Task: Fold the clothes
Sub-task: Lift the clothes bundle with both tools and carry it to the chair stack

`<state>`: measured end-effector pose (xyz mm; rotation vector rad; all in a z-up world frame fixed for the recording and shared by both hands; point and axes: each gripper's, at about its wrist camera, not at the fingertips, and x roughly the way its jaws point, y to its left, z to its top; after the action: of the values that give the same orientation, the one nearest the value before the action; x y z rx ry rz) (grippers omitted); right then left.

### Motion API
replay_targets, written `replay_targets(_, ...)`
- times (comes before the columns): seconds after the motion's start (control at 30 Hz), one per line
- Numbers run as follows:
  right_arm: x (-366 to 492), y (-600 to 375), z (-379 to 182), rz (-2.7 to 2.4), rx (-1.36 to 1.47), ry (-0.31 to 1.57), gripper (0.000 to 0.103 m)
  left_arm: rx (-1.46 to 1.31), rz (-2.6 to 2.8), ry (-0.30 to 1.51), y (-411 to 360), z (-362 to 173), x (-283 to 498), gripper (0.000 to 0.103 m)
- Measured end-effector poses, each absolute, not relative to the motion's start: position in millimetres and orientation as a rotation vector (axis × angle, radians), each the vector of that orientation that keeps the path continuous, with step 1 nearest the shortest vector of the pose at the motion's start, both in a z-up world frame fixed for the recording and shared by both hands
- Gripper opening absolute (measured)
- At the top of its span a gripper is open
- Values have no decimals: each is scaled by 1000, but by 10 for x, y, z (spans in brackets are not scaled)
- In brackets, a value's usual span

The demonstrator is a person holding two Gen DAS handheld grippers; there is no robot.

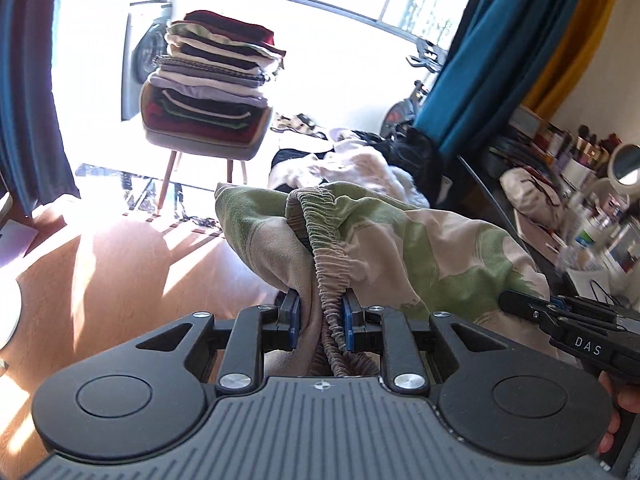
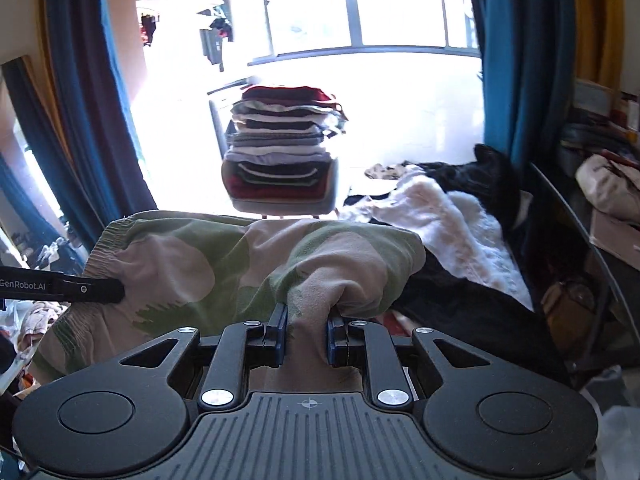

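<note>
A green-and-beige garment [image 1: 400,248] is being gripped by the left gripper [image 1: 320,320] and right gripper [image 2: 306,332], a folded stack [image 2: 280,152] being already done while an unfolded heap [image 2: 448,216] is being left.

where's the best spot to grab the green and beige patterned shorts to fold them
Grip the green and beige patterned shorts along the gathered elastic waistband, coming from the near edge: it is a thick, firm rim. The left tool already clamps it there.
</note>
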<state>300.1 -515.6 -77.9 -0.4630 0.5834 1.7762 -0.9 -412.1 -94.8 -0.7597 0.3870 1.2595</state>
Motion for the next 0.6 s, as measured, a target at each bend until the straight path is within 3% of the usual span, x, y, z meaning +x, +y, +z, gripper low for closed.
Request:
replay_targets(0.3,2617,-3744,-648,1953,-477,537,16,-743,1395,342,-3197,-766,-395,21)
replay_targets(0.6,1926,-2607,-819,1987,-524,572,16,-785,1403,313,-2289,-942,-1076,20)
